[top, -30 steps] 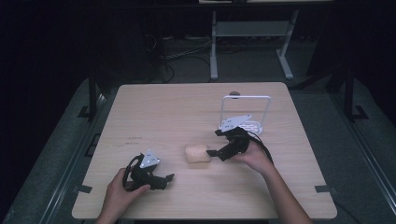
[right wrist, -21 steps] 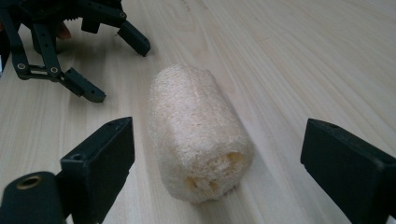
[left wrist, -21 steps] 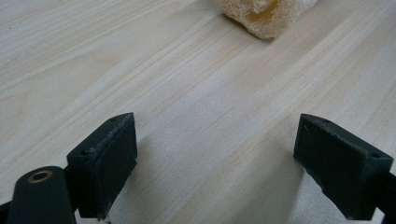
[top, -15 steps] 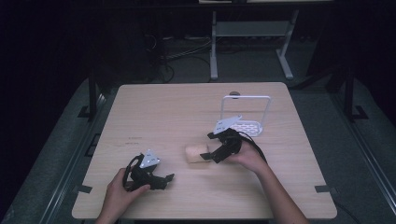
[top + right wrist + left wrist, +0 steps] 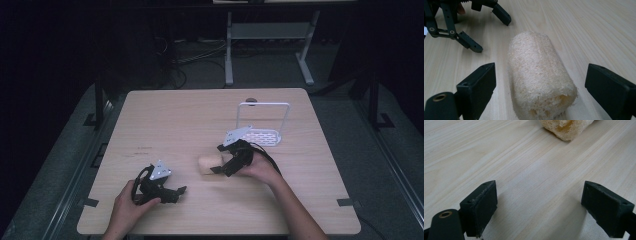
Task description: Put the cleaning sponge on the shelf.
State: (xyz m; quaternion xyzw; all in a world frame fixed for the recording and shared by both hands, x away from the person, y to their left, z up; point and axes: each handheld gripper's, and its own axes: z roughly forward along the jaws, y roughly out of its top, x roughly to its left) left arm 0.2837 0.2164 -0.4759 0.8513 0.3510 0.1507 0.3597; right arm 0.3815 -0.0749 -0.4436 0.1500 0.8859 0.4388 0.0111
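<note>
R claw [image 5: 539, 92] is spread wide astride the pale tan fibrous loofah cylinder [image 5: 540, 80], lying mid-surface twd the near edge w/ its long axis along the claw's reach; L claw [image 5: 172, 192], also spread, empty, sits farther off.

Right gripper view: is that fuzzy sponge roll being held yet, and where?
Nothing is held. The right gripper is open, its jaws on either side of the loofah without touching it. The left gripper is open too.
</note>
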